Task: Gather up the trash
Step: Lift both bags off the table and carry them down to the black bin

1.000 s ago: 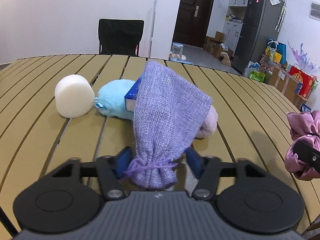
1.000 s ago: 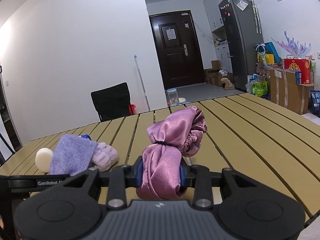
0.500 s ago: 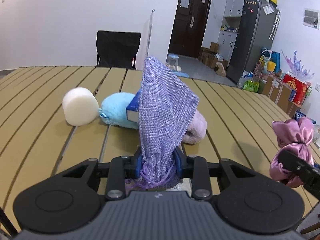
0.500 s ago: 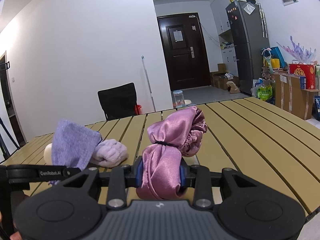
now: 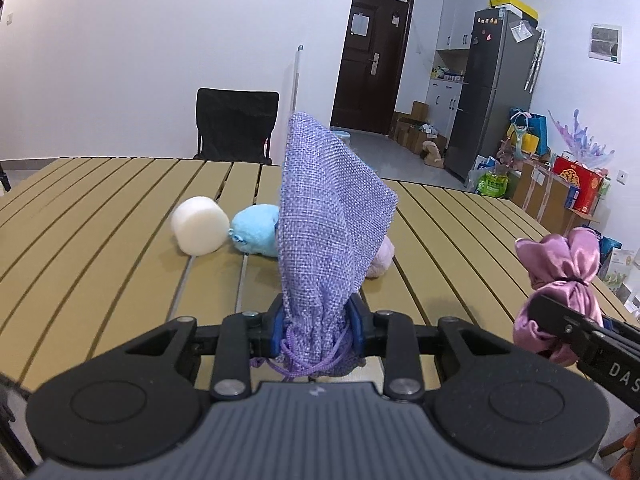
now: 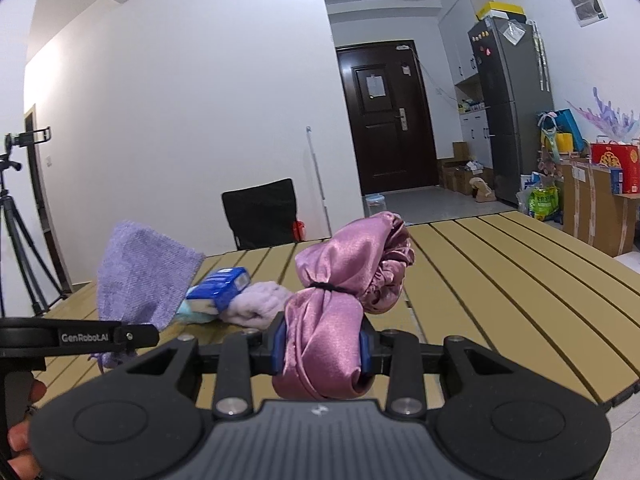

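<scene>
You are squeezing a woven purple cloth pouch point(image 5: 328, 216) in your left tongs point(image 5: 316, 326) and a shiny pink satin bag point(image 6: 340, 292) in your right tongs point(image 6: 322, 344), both up off the tan slatted bench point(image 5: 100, 248). A black chair point(image 5: 236, 124) is standing behind the bench near a dark door point(image 6: 384, 120).

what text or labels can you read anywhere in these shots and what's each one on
"GenRobot.AI": on the side of the left gripper, seen from the right wrist view.
"DAS": cut off at the frame edge, on the side of the right gripper, seen from the left wrist view.
Blue packet: print too small to read.
Red gift box, papers on the door, fridge magnets: too blurred to read.
</scene>
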Action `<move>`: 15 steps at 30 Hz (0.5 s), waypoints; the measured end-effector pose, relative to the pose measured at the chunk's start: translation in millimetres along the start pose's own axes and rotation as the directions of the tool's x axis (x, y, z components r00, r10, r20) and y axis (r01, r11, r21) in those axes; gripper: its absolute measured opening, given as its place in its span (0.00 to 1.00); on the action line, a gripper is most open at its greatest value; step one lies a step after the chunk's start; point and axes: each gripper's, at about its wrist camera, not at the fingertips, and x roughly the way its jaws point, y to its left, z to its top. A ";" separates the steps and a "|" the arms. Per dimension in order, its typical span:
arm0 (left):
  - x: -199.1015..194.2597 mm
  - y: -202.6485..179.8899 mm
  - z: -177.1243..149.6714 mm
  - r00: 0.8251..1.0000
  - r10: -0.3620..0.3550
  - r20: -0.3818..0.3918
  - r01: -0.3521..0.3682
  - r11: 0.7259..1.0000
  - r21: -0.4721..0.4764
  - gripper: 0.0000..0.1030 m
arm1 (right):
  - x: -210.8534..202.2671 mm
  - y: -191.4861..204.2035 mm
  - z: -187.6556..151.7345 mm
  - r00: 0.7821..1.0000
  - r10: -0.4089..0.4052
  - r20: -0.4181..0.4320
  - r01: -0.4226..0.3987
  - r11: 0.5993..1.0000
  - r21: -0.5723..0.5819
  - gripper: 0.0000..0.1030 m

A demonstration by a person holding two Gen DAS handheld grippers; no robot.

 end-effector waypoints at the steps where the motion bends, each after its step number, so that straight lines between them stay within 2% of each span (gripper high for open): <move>1: -6.9 0.1 -2.4 1.000 -0.002 0.001 0.002 1.000 0.003 0.30 | -4.1 2.3 -1.2 1.000 0.005 0.000 -0.005 1.000 -0.001 0.31; 15: -88.4 1.7 -32.2 1.000 -0.011 0.018 0.010 1.000 0.019 0.30 | -74.7 31.8 -24.4 0.998 0.063 -0.011 -0.063 0.998 -0.014 0.31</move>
